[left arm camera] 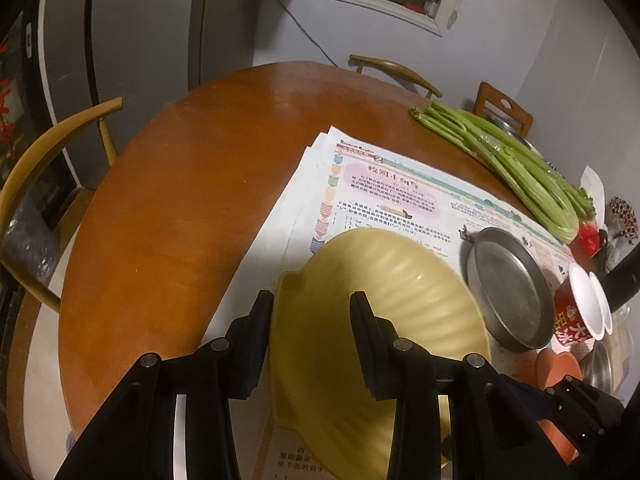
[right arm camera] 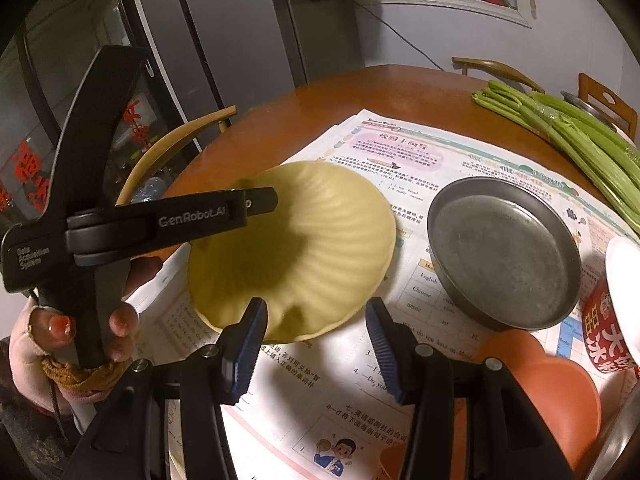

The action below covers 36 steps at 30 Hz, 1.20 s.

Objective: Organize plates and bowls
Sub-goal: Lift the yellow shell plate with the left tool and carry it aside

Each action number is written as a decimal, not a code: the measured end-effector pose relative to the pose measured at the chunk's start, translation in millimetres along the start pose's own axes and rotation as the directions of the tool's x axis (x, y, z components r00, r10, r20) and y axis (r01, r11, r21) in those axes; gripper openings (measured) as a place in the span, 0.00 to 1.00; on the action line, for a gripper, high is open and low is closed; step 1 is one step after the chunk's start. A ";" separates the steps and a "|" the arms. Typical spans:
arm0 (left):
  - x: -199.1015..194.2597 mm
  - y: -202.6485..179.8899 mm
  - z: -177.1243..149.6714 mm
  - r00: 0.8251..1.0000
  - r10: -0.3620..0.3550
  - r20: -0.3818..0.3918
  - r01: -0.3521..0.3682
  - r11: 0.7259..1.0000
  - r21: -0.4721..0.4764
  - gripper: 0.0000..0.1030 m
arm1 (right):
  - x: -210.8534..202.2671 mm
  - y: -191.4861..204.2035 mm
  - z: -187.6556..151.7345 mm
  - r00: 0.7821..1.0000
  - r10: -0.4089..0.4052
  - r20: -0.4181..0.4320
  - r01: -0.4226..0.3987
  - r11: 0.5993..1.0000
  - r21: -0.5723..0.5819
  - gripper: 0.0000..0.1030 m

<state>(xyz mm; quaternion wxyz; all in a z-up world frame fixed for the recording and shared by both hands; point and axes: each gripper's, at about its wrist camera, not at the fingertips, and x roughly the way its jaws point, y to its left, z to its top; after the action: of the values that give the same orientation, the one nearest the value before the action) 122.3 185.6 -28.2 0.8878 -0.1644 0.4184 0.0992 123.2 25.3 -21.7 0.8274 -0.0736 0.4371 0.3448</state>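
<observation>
Round wooden tabletop [left arm camera: 192, 184], warm orange-brown, glossy. Curved-back wooden chair [left arm camera: 48, 148] at left edge, second curved chair [left arm camera: 394, 70] at far side, slatted wooden chair [left arm camera: 504, 106] at right. Pale grey wall [left arm camera: 520, 52] behind. White-framed window [left arm camera: 360, 0] high on wall, dark cable [left arm camera: 298, 24] hanging below it. Tall grey refrigerator [right arm camera: 232, 40] at left. Light dim, yellowish.

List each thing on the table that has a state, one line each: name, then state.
yellow bowl: tilted, gripped at its rim by the left gripper
metal plate: flat on the worksheets, empty
red paper cup: lying tilted
celery: lying on the table
right gripper: shut, holding nothing
</observation>
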 end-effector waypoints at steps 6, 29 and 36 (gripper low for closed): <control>7.1 1.9 -1.9 1.000 -0.005 -0.015 0.005 1.000 0.004 0.40 | 1.3 3.3 -1.3 1.000 -0.004 0.006 0.004 1.000 -0.017 0.51; -7.4 1.2 -12.6 1.000 -0.015 -0.020 0.015 1.000 0.010 0.55 | -9.6 -0.9 -3.8 0.999 0.041 0.015 -0.041 0.999 0.008 0.51; -25.6 3.4 -15.7 1.000 0.003 0.026 -0.003 1.000 0.008 0.56 | -21.8 -7.9 -5.9 0.999 0.032 0.044 -0.033 0.999 0.027 0.51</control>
<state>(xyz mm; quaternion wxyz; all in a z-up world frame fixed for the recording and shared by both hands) 94.0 181.9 -18.4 0.8936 -0.1587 0.4076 0.1011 116.0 5.8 -9.8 0.8321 -0.0476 0.4245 0.3536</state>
